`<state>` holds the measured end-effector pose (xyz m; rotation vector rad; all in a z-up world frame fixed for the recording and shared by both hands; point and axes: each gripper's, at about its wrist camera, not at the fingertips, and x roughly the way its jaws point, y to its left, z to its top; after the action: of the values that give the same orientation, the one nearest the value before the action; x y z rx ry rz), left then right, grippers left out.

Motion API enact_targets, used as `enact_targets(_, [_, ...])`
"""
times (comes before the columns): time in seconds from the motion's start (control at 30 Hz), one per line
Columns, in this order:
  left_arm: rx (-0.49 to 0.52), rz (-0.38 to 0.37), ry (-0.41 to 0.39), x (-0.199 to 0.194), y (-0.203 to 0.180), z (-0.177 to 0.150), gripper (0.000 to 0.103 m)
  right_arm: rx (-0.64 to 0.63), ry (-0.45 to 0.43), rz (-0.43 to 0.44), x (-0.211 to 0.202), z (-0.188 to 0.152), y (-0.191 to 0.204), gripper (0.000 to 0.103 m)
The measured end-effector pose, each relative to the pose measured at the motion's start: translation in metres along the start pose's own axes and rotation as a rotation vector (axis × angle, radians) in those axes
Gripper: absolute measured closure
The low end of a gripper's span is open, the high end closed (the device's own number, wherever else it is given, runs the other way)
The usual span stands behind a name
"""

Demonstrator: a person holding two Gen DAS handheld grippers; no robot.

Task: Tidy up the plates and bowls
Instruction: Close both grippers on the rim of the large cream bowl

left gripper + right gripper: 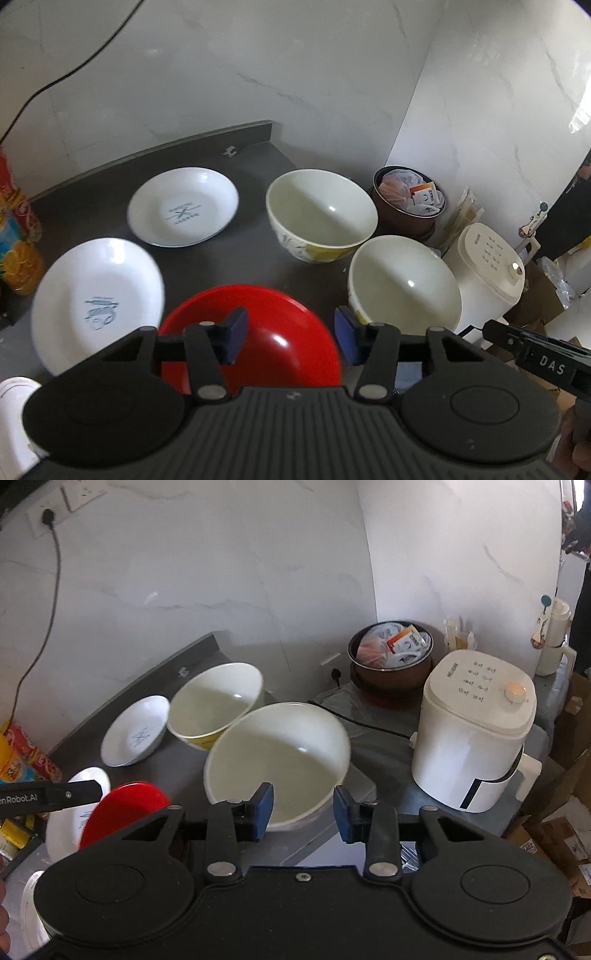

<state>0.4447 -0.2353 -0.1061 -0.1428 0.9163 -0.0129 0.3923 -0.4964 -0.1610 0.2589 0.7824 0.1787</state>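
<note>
On dark countertop [251, 251] | left gripper [290, 334] spread, above red bowl [280, 343] | right gripper [303, 812] spread, over near cream bowl [280, 753] | second cream bowl [321, 214] at 12 | white plates [183, 206] at 10–11 o'clock

Dark grey desk [251, 254] before my fingers, with a raised back lip against the marble wall, bearing: one red bowl [258, 343] nearest me; two white plates with blue prints, one at near left [98, 304], one farther back [183, 206]; two cream bowls, the far one [321, 214] with yellow outer pattern, the near one [404, 284] at the desk's right edge. At the left edge stands a red and yellow packet [16, 229]; a small pale object [229, 150] lies by the back lip, too small to identify.
</note>
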Motion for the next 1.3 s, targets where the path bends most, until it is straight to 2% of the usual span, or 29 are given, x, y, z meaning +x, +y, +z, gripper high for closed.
enact_targets(0.17, [-0.005, -0.005, 0.049, 0.031, -0.018, 0.009, 0.065, 0.020, 0.048, 0.016, 0.027, 0.010, -0.019, 0.073])
enact_targets(0.47, [-0.019, -0.024, 0.099, 0.077, -0.040, 0.016, 0.076, 0.015, 0.107, 0.040, 0.062, 0.020, -0.034, 0.080])
enact_targets(0.5, [-0.023, -0.028, 0.106, 0.082, -0.042, 0.017, 0.078, 0.017, 0.113, 0.042, 0.065, 0.020, -0.036, 0.083])
enact_targets(0.8, [-0.074, -0.032, 0.155, 0.122, -0.048, 0.019, 0.083, 0.021, 0.145, 0.053, 0.084, 0.023, -0.043, 0.086])
enact_targets(0.9, [-0.085, -0.038, 0.150, 0.127, -0.050, 0.019, 0.087, 0.010, 0.151, 0.059, 0.086, 0.025, -0.041, 0.090])
enact_targets(1.0, [-0.092, -0.024, 0.140, 0.131, -0.052, 0.019, 0.100, -0.010, 0.150, 0.055, 0.087, 0.026, -0.038, 0.093])
enact_targets(1.1, [-0.068, -0.006, 0.137, 0.130, -0.058, 0.019, 0.101, -0.024, 0.146, 0.044, 0.085, 0.026, -0.037, 0.093])
enact_targets(1.3, [-0.082, -0.024, 0.118, 0.115, -0.055, 0.021, 0.101, -0.034, 0.105, 0.057, 0.071, 0.027, -0.036, 0.093])
